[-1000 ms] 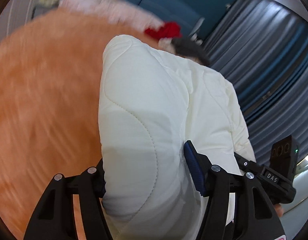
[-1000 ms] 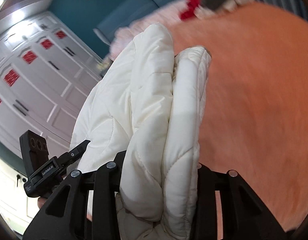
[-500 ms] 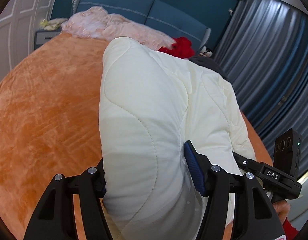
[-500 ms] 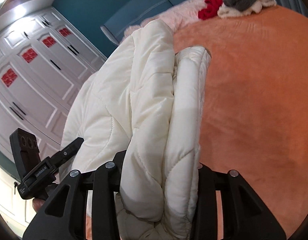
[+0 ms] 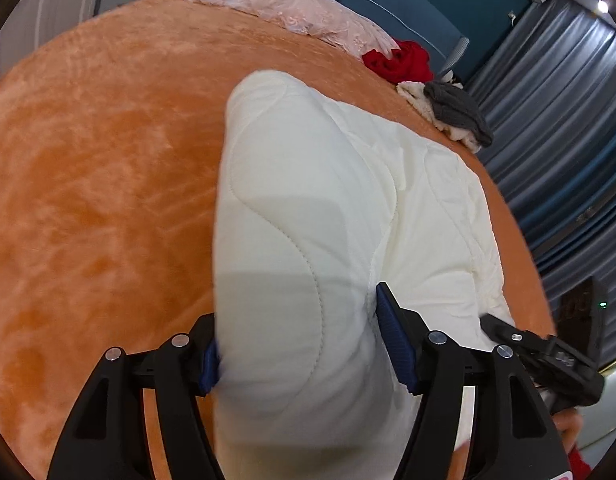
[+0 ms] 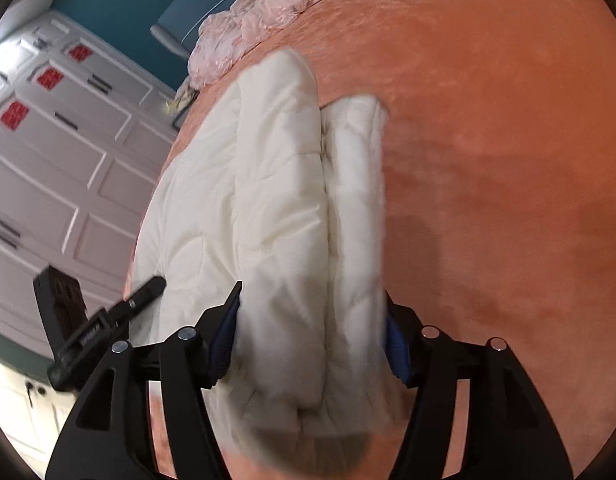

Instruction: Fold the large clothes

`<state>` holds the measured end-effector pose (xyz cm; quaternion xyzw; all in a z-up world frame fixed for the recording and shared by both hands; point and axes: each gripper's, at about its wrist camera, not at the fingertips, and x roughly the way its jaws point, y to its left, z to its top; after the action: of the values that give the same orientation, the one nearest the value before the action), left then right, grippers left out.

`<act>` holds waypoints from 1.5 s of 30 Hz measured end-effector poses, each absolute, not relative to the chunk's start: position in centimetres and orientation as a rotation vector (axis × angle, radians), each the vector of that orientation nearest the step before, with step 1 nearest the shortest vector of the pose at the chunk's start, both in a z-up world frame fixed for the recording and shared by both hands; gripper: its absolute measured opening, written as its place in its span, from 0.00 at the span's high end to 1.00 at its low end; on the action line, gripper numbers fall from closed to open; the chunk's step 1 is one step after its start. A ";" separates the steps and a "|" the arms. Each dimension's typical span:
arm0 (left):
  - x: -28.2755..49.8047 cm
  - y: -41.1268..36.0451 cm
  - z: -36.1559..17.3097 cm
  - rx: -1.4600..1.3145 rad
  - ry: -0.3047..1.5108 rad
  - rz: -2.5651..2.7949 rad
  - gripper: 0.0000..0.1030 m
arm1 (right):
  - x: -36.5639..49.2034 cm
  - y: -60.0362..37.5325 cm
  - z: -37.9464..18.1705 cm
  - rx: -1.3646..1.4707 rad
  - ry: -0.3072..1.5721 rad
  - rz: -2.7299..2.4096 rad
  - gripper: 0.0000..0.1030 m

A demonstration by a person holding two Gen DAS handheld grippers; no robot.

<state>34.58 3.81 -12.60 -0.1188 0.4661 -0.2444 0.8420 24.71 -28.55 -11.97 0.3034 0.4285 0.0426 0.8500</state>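
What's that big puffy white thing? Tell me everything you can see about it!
It is a puffy white quilted garment, cream-coloured, with curved stitch lines and soft, padded fabric. It is bunched into thick folds and stretches between both grippers above the orange bedspread. The left gripper pinches one end, the right gripper the other, doubled-over end.

Bright, even indoor light; a ceiling spotlight (image 5: pixel 603 7) glares at the left view's upper right. Heavy fisheye bending and black vignette corners. The white quilted jacket (image 6: pixel 292 216) smears with motion blur in the right view.
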 end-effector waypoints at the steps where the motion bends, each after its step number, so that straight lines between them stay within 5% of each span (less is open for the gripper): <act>1: 34.0 3.7 -11.8 -0.213 0.984 -0.498 0.38 | 24.2 -29.0 -10.7 0.607 0.893 0.079 0.41; 6: 31.9 3.4 -7.0 -0.024 0.901 -0.320 0.40 | 21.9 -29.4 -5.4 0.415 0.823 -0.005 0.39; 9: 32.0 1.5 -3.7 0.022 0.848 -0.235 0.40 | 23.7 -27.7 -3.1 0.294 0.796 -0.011 0.51; 11: 33.0 -0.1 -2.8 0.053 0.836 -0.188 0.50 | 25.6 -25.7 -2.2 0.230 0.789 -0.003 0.67; 15: 35.7 -3.1 -4.1 0.067 0.891 -0.172 0.99 | 28.9 -23.7 -2.8 0.199 0.817 -0.001 0.90; 29: 40.9 -7.7 -12.4 0.159 0.906 -0.114 1.00 | 35.8 -23.1 -13.2 0.168 0.928 -0.085 0.98; 45: 41.8 -9.0 -15.7 0.179 0.782 -0.059 1.00 | 36.5 -22.1 -15.9 0.146 0.824 -0.134 1.00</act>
<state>41.76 -9.03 -15.74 0.0869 0.3804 -0.0286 0.9203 36.53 -22.14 -15.89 0.0710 0.3998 -0.0648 0.9115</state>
